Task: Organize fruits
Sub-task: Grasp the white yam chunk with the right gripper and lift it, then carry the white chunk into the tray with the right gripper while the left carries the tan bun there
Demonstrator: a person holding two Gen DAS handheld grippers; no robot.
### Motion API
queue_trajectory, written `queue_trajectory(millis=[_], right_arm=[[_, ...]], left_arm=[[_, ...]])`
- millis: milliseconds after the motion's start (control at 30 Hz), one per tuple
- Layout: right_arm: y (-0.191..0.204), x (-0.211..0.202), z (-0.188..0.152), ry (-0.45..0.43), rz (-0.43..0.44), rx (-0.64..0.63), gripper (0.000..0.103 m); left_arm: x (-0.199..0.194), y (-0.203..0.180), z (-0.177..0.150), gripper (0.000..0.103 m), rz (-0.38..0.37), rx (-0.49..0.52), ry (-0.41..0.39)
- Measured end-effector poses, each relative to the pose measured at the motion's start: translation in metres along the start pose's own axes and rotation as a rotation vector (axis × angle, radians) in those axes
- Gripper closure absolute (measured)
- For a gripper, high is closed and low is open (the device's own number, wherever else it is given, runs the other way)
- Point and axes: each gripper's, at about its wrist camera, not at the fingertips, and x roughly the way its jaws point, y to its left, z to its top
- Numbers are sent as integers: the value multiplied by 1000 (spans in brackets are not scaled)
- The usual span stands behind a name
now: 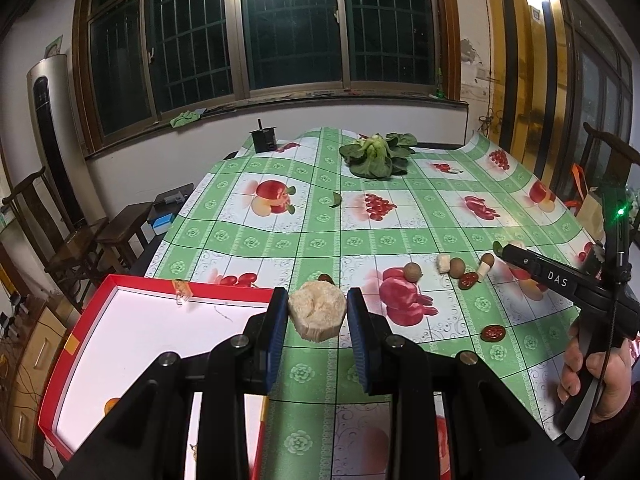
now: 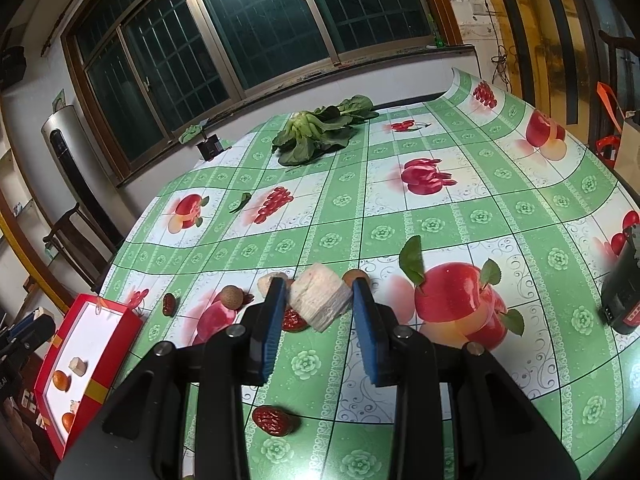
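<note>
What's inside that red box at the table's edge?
From the right wrist view, the red box holds two orange fruits and a pale chunk, with another pale piece lower down. From the left wrist view, the jaws cover much of its floor.

The right claw grips a pale fruit chunk above the green tablecloth.

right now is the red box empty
No, the red box holds orange fruits and a pale chunk, seen in the right wrist view.
</note>
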Motion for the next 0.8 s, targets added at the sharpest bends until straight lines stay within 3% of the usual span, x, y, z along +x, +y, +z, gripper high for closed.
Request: queue_trajectory(millis=[533,800], right_arm=[[5,-3,-2,-10,-10,-22,68],[24,-13,-11,-32,43,-17,68]], left_arm=[[-3,17,-4,74,17,-34,-2],[1,32,-13,74,44,-58,15]])
